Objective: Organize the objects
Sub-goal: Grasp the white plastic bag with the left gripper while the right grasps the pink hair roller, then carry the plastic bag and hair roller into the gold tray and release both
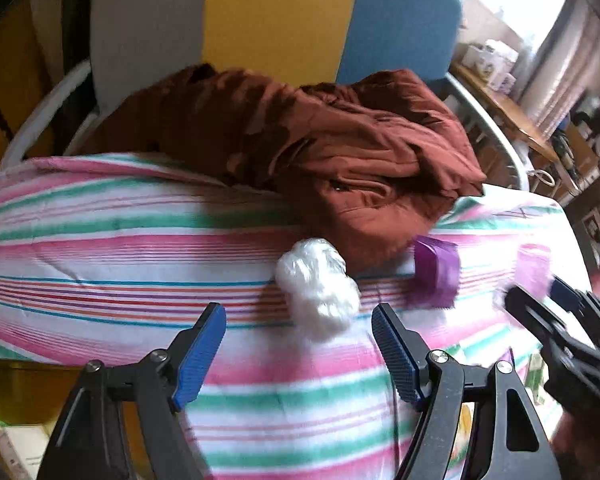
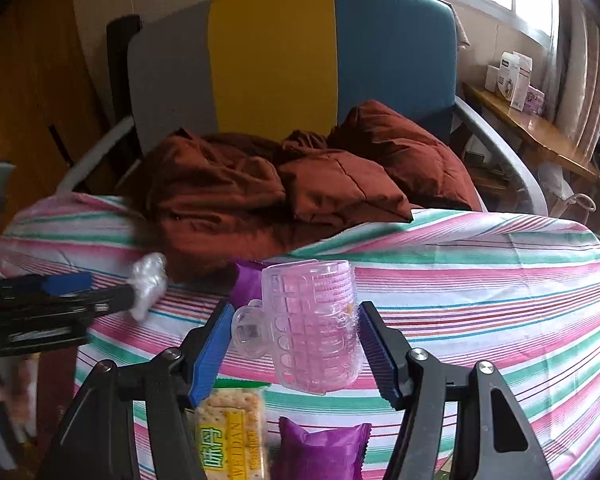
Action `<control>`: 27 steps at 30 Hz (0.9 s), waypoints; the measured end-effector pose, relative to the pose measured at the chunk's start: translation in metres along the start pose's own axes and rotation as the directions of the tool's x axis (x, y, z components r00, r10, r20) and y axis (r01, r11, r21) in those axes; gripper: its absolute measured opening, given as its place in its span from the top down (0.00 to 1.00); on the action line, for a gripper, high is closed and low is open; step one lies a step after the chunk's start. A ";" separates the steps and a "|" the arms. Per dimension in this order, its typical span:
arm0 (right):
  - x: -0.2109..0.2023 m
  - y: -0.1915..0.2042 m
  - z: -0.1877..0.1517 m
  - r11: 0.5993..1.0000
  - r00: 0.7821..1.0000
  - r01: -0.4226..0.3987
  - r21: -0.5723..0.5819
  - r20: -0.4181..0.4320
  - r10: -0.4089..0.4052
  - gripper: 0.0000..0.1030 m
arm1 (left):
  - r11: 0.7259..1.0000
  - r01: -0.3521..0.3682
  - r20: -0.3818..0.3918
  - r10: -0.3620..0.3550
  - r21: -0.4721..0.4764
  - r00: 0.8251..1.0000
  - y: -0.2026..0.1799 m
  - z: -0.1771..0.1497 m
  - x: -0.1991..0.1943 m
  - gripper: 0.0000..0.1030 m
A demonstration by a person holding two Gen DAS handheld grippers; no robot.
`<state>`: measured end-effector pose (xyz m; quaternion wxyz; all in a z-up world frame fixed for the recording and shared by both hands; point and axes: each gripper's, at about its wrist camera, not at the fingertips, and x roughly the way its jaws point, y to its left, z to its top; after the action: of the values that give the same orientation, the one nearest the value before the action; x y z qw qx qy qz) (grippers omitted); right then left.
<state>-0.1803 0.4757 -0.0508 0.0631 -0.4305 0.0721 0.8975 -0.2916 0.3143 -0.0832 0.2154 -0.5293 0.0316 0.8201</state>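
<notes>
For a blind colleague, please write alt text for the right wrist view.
The right gripper brackets a pink plastic mug, jaws apart, above a striped bedsheet. A cracker packet and purple packet lie nearer; a rust-brown jacket lies behind.

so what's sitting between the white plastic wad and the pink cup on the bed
A purple packet lies between the white plastic wad and the pink cup. The left wrist view shows it best; the right wrist view shows only its edge behind the cup.

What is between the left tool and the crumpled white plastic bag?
Nothing visible. The white plastic bag lies on the striped sheet just ahead of the open left tool; the rust-brown jacket sits behind it.
</notes>
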 end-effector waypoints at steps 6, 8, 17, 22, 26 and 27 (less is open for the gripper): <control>0.003 -0.002 -0.001 1.000 1.000 -0.010 0.012 -0.007 0.010 0.38 | 1.000 -0.009 -0.037 0.009 -0.008 0.999 -0.005 0.007 0.027 0.45; 0.003 0.000 -0.002 1.000 1.000 -0.010 0.007 -0.007 0.010 0.38 | 1.000 0.007 -0.070 -0.007 -0.005 0.998 -0.006 0.007 0.037 0.61; 0.000 0.008 -0.004 0.998 0.998 -0.056 -0.020 0.010 0.056 0.38 | 0.997 0.051 0.023 -0.053 0.058 0.998 -0.011 -0.016 -0.012 0.65; -0.005 0.026 -0.008 0.990 0.991 -0.129 -0.048 0.021 0.130 0.38 | 0.994 0.091 0.084 -0.096 0.065 0.992 -0.001 -0.038 -0.062 0.65; -0.013 0.046 -0.009 0.976 0.978 -0.208 -0.060 0.017 0.209 0.38 | 0.993 0.105 0.132 -0.113 0.062 0.985 0.015 -0.059 -0.107 0.65; -0.017 0.055 -0.009 0.970 0.971 -0.236 -0.064 0.015 0.238 0.38 | 0.993 0.108 0.149 -0.114 0.051 0.982 0.024 -0.066 -0.120 0.65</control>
<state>-0.1727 0.4195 -0.0391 -0.0571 -0.4105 0.0945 0.9052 -0.2028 0.2361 -0.0100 0.2738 -0.4614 0.0030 0.8439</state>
